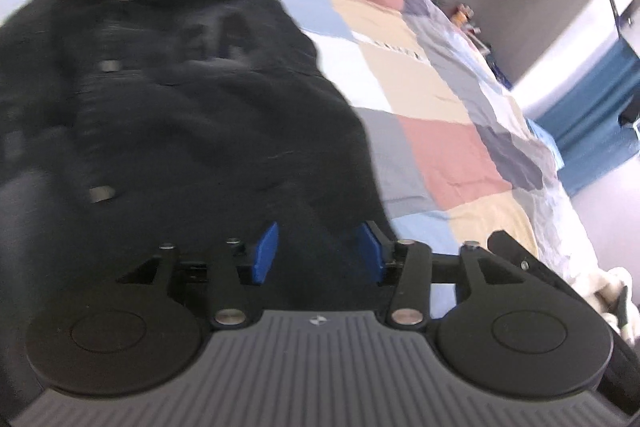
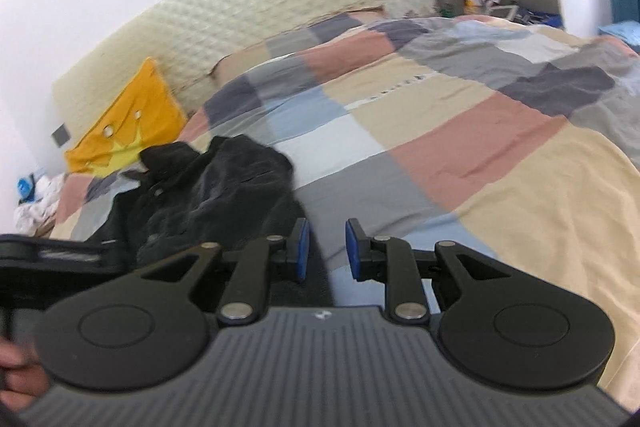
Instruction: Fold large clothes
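— Both grippers hold nothing?
— Yes. Left gripper (image 1: 318, 253) is half open above the black jacket (image 1: 180, 99), which stretches away from it along the bed (image 1: 440, 99). Right gripper (image 2: 326, 251), narrowly open, is beside its edge.

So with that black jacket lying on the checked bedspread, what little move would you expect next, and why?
Probably the left gripper lowers onto the black buttoned jacket beneath it to pinch an edge. Its blue pads stand apart with nothing clamped, and the jacket lies loosely spread on the patchwork bedspread. The right gripper also holds nothing, hovering at the jacket's edge.
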The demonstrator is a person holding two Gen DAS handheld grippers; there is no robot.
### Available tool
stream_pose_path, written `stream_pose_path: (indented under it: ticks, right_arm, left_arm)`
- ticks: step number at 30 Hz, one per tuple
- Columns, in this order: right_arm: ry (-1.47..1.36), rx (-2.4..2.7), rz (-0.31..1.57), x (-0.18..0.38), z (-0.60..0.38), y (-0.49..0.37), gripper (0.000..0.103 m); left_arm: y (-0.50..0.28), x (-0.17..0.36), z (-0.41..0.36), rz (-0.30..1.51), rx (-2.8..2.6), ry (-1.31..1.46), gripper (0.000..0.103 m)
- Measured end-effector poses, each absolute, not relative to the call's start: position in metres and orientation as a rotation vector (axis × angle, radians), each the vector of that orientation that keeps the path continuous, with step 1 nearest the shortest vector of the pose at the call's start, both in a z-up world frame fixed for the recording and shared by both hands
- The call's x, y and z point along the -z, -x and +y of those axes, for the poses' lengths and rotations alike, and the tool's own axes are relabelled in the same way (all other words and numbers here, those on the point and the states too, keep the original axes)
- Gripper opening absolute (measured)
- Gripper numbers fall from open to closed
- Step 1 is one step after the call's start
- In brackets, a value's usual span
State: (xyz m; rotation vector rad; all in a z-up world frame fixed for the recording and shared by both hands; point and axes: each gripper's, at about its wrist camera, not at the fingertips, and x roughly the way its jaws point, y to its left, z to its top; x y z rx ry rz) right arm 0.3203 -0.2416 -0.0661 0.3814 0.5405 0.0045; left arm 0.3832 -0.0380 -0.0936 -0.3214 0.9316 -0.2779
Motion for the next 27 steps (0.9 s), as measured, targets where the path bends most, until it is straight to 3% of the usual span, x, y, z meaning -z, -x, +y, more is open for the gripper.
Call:
stream_pose_path:
  ticks: [2, 5, 12, 13, 16, 17, 19, 27]
  right_arm:
    - [-0.405, 0.038, 0.536, 0.072, -0.252, -0.326, 0.024]
    - [-0.457, 0.100, 0.543, 0.079, -0.264, -0.336, 0.024]
    - [-0.558, 0.143, 0.566, 0.098, -0.285, -0.347, 0.024]
    - [-0.567, 0.149, 0.567, 0.100, -0.287, -0.348, 0.024]
    - [-0.588, 0.148, 0.577, 0.104, -0.291, -0.352, 0.024]
    - [-0.590, 0.145, 0.579, 0.105, -0.291, -0.353, 0.024]
    - [-0.594, 0.136, 0.586, 0.107, -0.290, -0.355, 0.024]
    - [-0.648, 0.047, 0.624, 0.111, -0.288, -0.359, 0.024]
  left_arm:
    - [-0.401, 0.104, -0.063, 0.929, 0.281, 0.284, 0.068]
    - [-0.426, 0.121, -0.101, 0.928, 0.295, 0.159, 0.071]
    - [-0.443, 0.157, -0.147, 0.896, 0.186, -0.077, 0.071]
    - [-0.444, 0.159, -0.146, 0.889, 0.179, -0.089, 0.068]
    - [-0.447, 0.162, -0.140, 0.887, 0.140, -0.107, 0.040]
    - [-0.447, 0.162, -0.134, 0.889, 0.141, -0.093, 0.024]
    - [-0.446, 0.158, -0.122, 0.888, 0.155, -0.062, 0.011]
    - [-0.419, 0.118, -0.064, 0.812, 0.171, 0.114, 0.007]
